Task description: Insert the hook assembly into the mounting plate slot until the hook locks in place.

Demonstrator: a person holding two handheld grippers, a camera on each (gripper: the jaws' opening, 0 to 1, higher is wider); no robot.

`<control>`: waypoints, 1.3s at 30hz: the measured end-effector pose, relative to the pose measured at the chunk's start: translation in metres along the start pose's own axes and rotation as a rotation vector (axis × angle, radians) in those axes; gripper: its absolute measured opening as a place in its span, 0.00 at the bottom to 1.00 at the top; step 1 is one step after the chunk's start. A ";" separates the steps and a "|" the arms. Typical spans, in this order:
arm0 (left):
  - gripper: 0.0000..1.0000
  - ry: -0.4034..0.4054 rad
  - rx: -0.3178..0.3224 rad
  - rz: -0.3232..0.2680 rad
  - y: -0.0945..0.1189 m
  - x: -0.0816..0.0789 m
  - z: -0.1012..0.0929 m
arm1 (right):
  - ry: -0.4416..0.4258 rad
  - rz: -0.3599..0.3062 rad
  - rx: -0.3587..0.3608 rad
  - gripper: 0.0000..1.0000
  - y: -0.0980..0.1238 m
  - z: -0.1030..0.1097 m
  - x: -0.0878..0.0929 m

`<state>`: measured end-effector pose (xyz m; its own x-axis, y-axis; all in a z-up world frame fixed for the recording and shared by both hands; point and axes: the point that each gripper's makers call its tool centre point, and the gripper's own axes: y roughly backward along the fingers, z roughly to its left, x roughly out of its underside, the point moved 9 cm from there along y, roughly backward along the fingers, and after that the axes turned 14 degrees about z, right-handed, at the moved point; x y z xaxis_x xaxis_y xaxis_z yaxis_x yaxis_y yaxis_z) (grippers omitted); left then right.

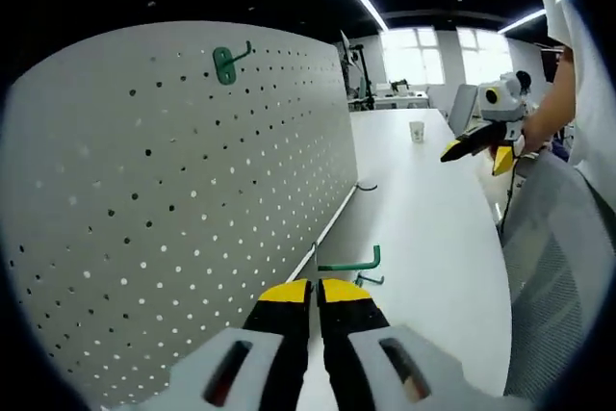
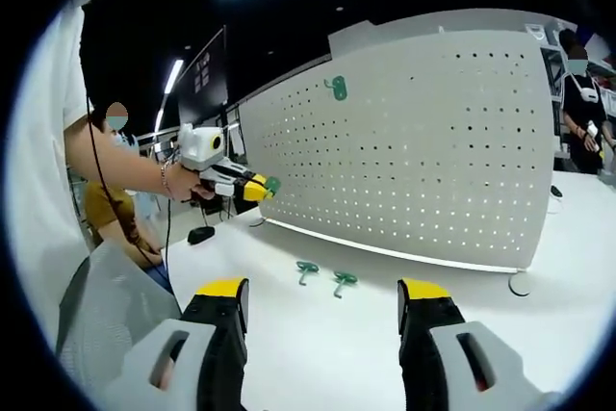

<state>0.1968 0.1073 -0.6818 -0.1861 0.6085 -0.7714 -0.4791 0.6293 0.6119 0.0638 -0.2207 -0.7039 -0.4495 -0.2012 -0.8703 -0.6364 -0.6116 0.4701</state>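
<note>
A white pegboard (image 1: 192,199) (image 2: 414,151) stands on the white table (image 1: 423,228) (image 2: 318,353). One green hook (image 1: 226,63) (image 2: 337,87) hangs near its top. My left gripper (image 1: 316,288) (image 2: 260,187) is at one end of the board, its jaws nearly together on another green hook (image 1: 351,262) (image 2: 272,183) that sticks out past the tips. Two more green hooks (image 2: 307,268) (image 2: 342,281) lie on the table by the board's foot. My right gripper (image 2: 322,291) (image 1: 476,153) stands open and holds nothing, short of those two hooks.
A paper cup (image 1: 417,131) stands far down the table. A grey mesh chair back (image 1: 558,276) (image 2: 115,305) is at the table's edge by the person's arm. A dark foot (image 1: 364,186) (image 2: 520,286) props the board. Other people (image 2: 582,93) stand beyond.
</note>
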 end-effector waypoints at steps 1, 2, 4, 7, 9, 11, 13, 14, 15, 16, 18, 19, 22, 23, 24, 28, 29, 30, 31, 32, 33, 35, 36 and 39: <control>0.03 0.006 -0.003 -0.006 0.001 0.000 -0.001 | 0.000 -0.004 -0.002 0.61 0.000 0.001 -0.001; 0.03 0.015 -0.006 -0.018 0.003 -0.001 -0.004 | 0.001 -0.005 -0.003 0.61 0.000 0.001 -0.001; 0.03 0.032 -0.013 -0.037 0.007 -0.002 -0.006 | 0.001 -0.007 -0.005 0.61 0.000 0.002 -0.002; 0.03 0.081 -0.035 -0.076 0.012 -0.003 -0.009 | 0.001 -0.013 -0.007 0.61 0.000 0.002 -0.002; 0.03 0.113 -0.044 -0.107 0.016 -0.003 -0.011 | 0.000 -0.014 -0.008 0.61 0.000 0.003 -0.002; 0.03 0.114 -0.051 -0.113 0.019 -0.002 -0.015 | -0.002 -0.017 -0.007 0.61 0.000 0.004 -0.002; 0.03 0.124 -0.053 -0.124 0.021 -0.001 -0.018 | -0.004 -0.020 -0.006 0.61 0.001 0.004 -0.002; 0.03 0.134 -0.066 -0.144 0.024 -0.002 -0.020 | -0.006 -0.021 -0.007 0.61 0.001 0.004 -0.001; 0.03 0.142 -0.070 -0.151 0.026 -0.002 -0.021 | -0.006 -0.022 -0.007 0.61 0.001 0.005 -0.001; 0.03 0.165 -0.069 -0.165 0.028 -0.002 -0.023 | -0.007 -0.023 -0.007 0.61 0.001 0.005 -0.001; 0.03 0.177 -0.088 -0.178 0.032 -0.002 -0.026 | -0.011 -0.026 -0.008 0.61 0.002 0.006 -0.001; 0.03 0.188 -0.091 -0.188 0.033 -0.002 -0.028 | -0.013 -0.028 -0.007 0.61 0.002 0.006 -0.001; 0.03 0.235 -0.119 -0.226 0.041 -0.002 -0.032 | -0.016 -0.031 -0.006 0.61 0.002 0.006 0.000; 0.03 0.262 -0.120 -0.246 0.044 -0.002 -0.035 | -0.017 -0.031 -0.005 0.61 0.002 0.006 0.001; 0.03 0.266 -0.120 -0.246 0.045 0.000 -0.036 | -0.019 -0.032 -0.005 0.61 0.003 0.006 0.001; 0.03 0.273 -0.137 -0.252 0.047 0.000 -0.041 | -0.019 -0.029 -0.006 0.61 0.003 0.007 0.002; 0.03 0.283 -0.140 -0.258 0.048 0.000 -0.042 | -0.019 -0.029 -0.007 0.61 0.003 0.007 0.002; 0.03 0.289 -0.145 -0.258 0.049 0.000 -0.042 | -0.018 -0.029 -0.006 0.61 0.003 0.007 0.002; 0.03 0.286 -0.147 -0.258 0.049 0.000 -0.044 | -0.018 -0.032 -0.005 0.61 0.003 0.006 0.002; 0.03 0.287 -0.149 -0.259 0.048 0.000 -0.044 | -0.019 -0.033 -0.005 0.61 0.003 0.006 0.002; 0.03 0.290 -0.148 -0.260 0.048 0.001 -0.044 | -0.016 -0.034 -0.005 0.61 0.003 0.007 0.000; 0.03 0.287 -0.152 -0.257 0.048 0.000 -0.045 | -0.012 -0.041 -0.008 0.60 0.003 0.007 -0.002; 0.03 0.293 -0.155 -0.260 0.048 0.000 -0.044 | -0.010 -0.046 -0.009 0.60 0.003 0.007 -0.003; 0.03 0.291 -0.156 -0.262 0.047 0.000 -0.044 | -0.009 -0.071 -0.011 0.60 0.003 0.008 -0.006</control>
<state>0.1364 0.1156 -0.6608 -0.2645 0.2614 -0.9283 -0.6626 0.6501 0.3719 0.0595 -0.2154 -0.6959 -0.4089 -0.1505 -0.9001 -0.6602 -0.6322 0.4056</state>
